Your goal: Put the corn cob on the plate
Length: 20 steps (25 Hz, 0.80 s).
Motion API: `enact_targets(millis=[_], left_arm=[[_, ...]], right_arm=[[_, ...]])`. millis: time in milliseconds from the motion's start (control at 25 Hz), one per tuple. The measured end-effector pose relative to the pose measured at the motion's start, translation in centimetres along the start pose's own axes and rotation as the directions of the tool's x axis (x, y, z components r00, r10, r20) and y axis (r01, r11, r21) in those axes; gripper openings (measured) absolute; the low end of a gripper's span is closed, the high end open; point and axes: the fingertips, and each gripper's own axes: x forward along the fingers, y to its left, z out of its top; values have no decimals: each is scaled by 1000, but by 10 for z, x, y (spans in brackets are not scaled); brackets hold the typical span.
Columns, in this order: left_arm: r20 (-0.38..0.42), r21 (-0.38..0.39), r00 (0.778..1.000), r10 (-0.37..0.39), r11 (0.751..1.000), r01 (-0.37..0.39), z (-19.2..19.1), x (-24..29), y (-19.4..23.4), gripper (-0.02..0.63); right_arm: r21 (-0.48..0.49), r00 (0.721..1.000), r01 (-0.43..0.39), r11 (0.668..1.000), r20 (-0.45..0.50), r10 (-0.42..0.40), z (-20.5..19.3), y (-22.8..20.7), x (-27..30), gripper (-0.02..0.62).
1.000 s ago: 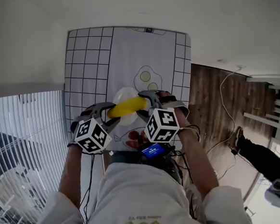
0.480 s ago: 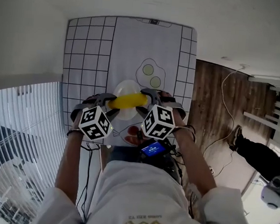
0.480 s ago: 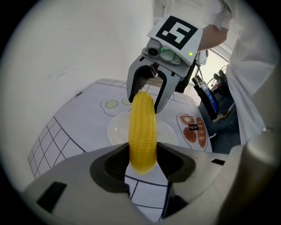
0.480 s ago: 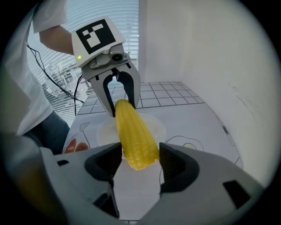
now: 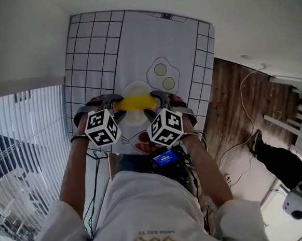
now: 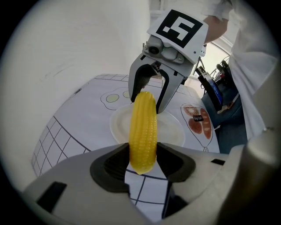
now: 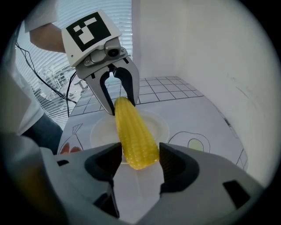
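Note:
A yellow corn cob (image 5: pixel 134 102) hangs level just above a white plate (image 5: pixel 136 119) on the printed mat, gripped at both ends. My left gripper (image 5: pixel 114 103) is shut on its left end and my right gripper (image 5: pixel 157 99) on its right end. In the left gripper view the corn cob (image 6: pixel 143 132) runs from my own jaws (image 6: pixel 142 160) to the right gripper (image 6: pixel 149 93), with the plate (image 6: pixel 172 130) beneath. The right gripper view mirrors this: the corn cob (image 7: pixel 134 134) is pinched between my pads (image 7: pixel 139 160), the left gripper (image 7: pixel 118 99) holds the far end, and the plate (image 7: pixel 102 130) lies under it.
The white mat (image 5: pixel 93 61) carries a grid at its sides and a fried-egg drawing (image 5: pixel 164 77) beyond the plate. Red food drawings (image 6: pixel 199 123) lie near its front edge. Wooden floor (image 5: pixel 235 108) with a cable is to the right, window blinds (image 5: pixel 25 128) to the left.
Both grippers have come down together with the corn cob, bringing it closer to the plate. The cob, tilted a second ago, now lies level.

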Motion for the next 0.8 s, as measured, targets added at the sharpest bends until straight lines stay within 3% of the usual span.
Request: enact_targets(millis=[320, 800], left_arm=[[5, 10, 1000, 0, 1000, 0, -1, 2, 0, 201], [16, -43, 1000, 4, 999, -4, -1, 5, 0, 206]], right_arm=[[15, 999, 22, 1000, -24, -21, -2, 1, 2, 275], [43, 1000, 14, 999, -24, -13, -5, 2, 0, 286]])
